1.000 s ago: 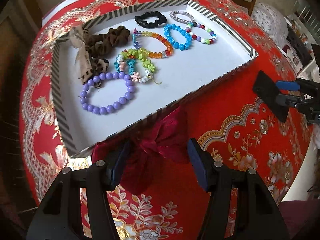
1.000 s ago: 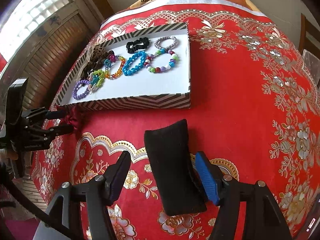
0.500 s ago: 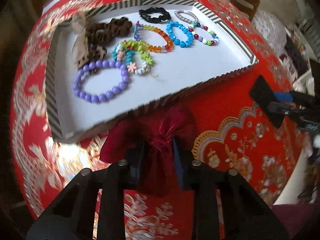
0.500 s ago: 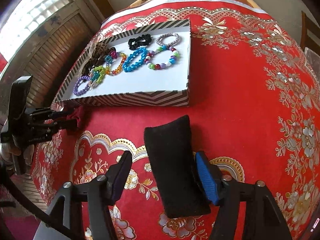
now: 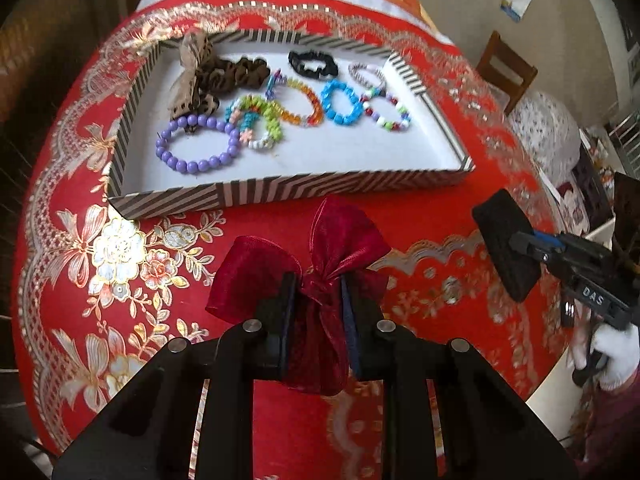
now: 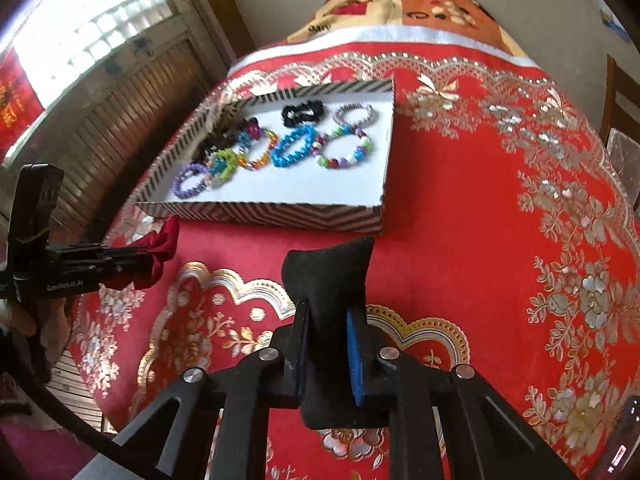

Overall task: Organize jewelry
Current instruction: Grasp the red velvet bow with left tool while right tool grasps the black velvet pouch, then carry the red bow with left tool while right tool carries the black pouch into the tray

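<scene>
My left gripper (image 5: 318,304) is shut on a dark red velvet scrunchie (image 5: 320,264), held above the red tablecloth in front of the striped tray (image 5: 280,192); it also shows in the right wrist view (image 6: 154,250). My right gripper (image 6: 328,344) is shut on a black velvet cushion (image 6: 328,280), also seen in the left wrist view (image 5: 506,248). The tray holds a purple bead bracelet (image 5: 196,144), a blue bead bracelet (image 5: 340,102), several other bracelets, a black scrunchie (image 5: 312,65) and a leopard-print scrunchie (image 5: 224,76).
The red and gold embroidered tablecloth (image 6: 500,220) covers the round table. A wooden chair (image 5: 506,70) stands at the far right. A window with wooden shutters (image 6: 100,80) is on the left. The front part of the tray floor (image 5: 340,152) is bare white.
My left gripper closed on the red scrunchie and lifted it. My right gripper closed on the black cushion, which now stands between the jaws.
</scene>
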Motion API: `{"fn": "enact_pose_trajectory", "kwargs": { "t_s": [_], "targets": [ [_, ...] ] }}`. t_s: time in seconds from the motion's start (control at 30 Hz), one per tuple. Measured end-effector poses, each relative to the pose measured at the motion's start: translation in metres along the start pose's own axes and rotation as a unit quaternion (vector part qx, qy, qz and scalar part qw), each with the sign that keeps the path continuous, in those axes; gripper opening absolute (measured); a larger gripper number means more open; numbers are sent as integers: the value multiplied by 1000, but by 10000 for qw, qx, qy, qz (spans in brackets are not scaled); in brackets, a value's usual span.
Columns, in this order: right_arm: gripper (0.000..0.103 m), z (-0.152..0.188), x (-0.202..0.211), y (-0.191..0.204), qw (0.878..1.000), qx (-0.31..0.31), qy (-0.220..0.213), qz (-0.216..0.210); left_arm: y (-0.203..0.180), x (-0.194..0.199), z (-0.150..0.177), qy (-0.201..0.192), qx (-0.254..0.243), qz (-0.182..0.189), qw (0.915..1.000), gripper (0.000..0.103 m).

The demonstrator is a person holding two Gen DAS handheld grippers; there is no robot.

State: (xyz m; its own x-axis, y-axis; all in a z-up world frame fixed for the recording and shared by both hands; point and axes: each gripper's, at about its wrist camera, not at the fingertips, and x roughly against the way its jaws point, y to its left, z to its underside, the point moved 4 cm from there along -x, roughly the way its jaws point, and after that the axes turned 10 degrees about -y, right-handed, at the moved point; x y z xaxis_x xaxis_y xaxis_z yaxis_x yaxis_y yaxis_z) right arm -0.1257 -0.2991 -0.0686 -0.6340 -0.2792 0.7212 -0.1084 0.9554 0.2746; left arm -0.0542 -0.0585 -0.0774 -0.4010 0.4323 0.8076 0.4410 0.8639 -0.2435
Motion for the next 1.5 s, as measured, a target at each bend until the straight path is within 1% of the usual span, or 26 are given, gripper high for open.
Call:
{"fn": "enact_pose_trajectory", "kwargs": {
  "t_s": [0.2, 0.3, 0.6, 0.77, 0.93, 1.2, 1.5],
  "targets": [
    [15, -9, 19, 11, 9995, 24, -242, -186, -16, 15, -6, -302, -59, -322, 9990, 20],
    [15, -13, 26, 17, 9991, 18, -336, -260, -21, 26, -6, -421, -113, -427, 9981, 20],
    [15, -24, 37, 25, 9979, 59, -542, -354, -39, 35, -22, -731, -295, -592, 9951, 20],
    [15, -32, 42, 27, 9971, 36, -660, -390, -43, 40, -35, -930, -451, -737, 9919, 20],
    [15, -41, 42, 27, 9964, -15, -734, -416, -45, 40, -46, -1046, -570, -851, 9892, 20],
    [15, -56, 36, 30, 9960, 6, -784, -432, -41, 36, -59, -1100, -637, -941, 9874, 20],
    [15, -81, 19, 19, 9961, -127, -798, -366, -20, 28, -80, -1095, -413, -989, 9882, 20]
  ]
}}
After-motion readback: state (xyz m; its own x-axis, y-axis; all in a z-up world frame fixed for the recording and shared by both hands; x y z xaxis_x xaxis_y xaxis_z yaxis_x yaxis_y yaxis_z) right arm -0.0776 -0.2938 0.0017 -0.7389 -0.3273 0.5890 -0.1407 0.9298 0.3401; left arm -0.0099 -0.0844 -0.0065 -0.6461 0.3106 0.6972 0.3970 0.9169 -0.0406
